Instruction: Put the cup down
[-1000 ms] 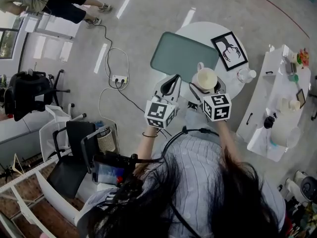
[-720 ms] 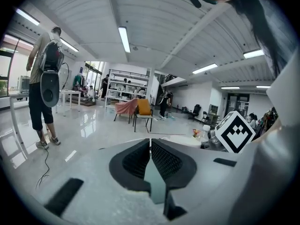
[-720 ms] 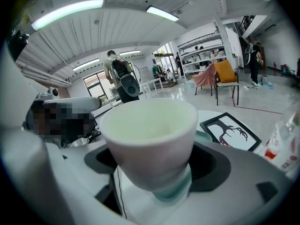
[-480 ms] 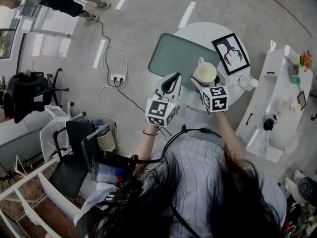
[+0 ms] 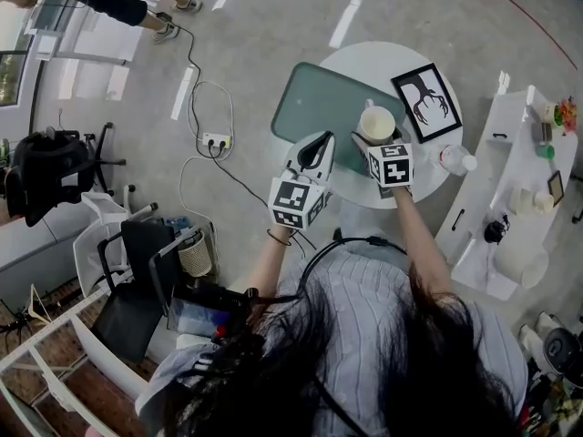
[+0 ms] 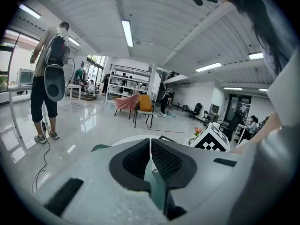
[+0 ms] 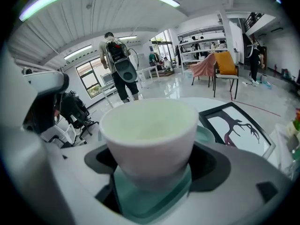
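A white cup (image 5: 377, 123) with a handle is gripped low on its body by my right gripper (image 5: 376, 138), which is shut on it. It hangs over the right end of the green mat (image 5: 323, 103) on the round white table (image 5: 383, 55). In the right gripper view the cup (image 7: 149, 130) fills the middle between the pads of the right gripper (image 7: 152, 168), with green mat (image 7: 140, 198) below; whether it touches the mat I cannot tell. My left gripper (image 5: 319, 144) is shut and empty over the table's near left rim; in its own view the left gripper (image 6: 150, 146) has its jaws pressed together.
A framed tree picture (image 5: 424, 98) lies right of the mat, and a clear bottle (image 5: 453, 159) stands at the table's right edge. A white cart (image 5: 519, 180) is farther right. Chairs (image 5: 146, 271) and a power strip (image 5: 217, 142) are on the floor at left.
My right gripper has carried the cup away from the person, from the table's near edge to over the mat's right end. The left gripper has hardly moved.
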Available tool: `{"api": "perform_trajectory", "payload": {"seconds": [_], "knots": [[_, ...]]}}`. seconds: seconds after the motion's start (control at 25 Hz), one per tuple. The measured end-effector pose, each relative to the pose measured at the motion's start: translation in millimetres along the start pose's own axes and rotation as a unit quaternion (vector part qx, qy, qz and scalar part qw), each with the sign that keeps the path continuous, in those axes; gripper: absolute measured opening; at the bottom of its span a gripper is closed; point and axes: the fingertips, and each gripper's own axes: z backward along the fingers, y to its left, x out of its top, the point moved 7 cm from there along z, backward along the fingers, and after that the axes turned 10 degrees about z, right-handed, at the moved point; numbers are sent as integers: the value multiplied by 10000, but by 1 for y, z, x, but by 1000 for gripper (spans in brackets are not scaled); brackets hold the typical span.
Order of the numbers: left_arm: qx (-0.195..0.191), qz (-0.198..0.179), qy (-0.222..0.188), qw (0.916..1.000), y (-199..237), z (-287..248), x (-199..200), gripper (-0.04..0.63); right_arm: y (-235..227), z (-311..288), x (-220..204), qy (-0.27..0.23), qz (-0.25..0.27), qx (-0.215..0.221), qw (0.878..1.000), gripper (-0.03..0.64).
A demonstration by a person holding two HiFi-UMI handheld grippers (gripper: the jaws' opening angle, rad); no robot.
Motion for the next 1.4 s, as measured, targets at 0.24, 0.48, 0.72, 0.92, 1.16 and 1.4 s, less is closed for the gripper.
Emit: {"api": "perform_trajectory", "payload": {"seconds": [0.24, 0.48, 0.72, 0.92, 1.16, 1.4], "knots": [[27, 18, 31, 10000, 1, 4, 0, 17, -10, -15, -9, 217, 28, -147, 9997, 416], [46, 67, 75, 9999, 2, 1, -3, 17, -20, -25, -10, 234, -66, -180, 9995, 416], [40, 87, 55, 9999, -3, -1, -5, 18, -20, -32, -12, 11, 216, -69, 9997, 416], [79, 92, 46, 9999, -2, -1, -4, 17, -17, -40, -11, 133, 994, -215, 9947, 416], [132, 104, 51, 9998, 0, 4, -5, 18, -14, -42, -9, 261, 996, -206, 9945, 417], [128, 90, 36, 9999, -4, 8, -6, 18, -14, -37, -9, 218, 530, -192, 9982, 417]]}}
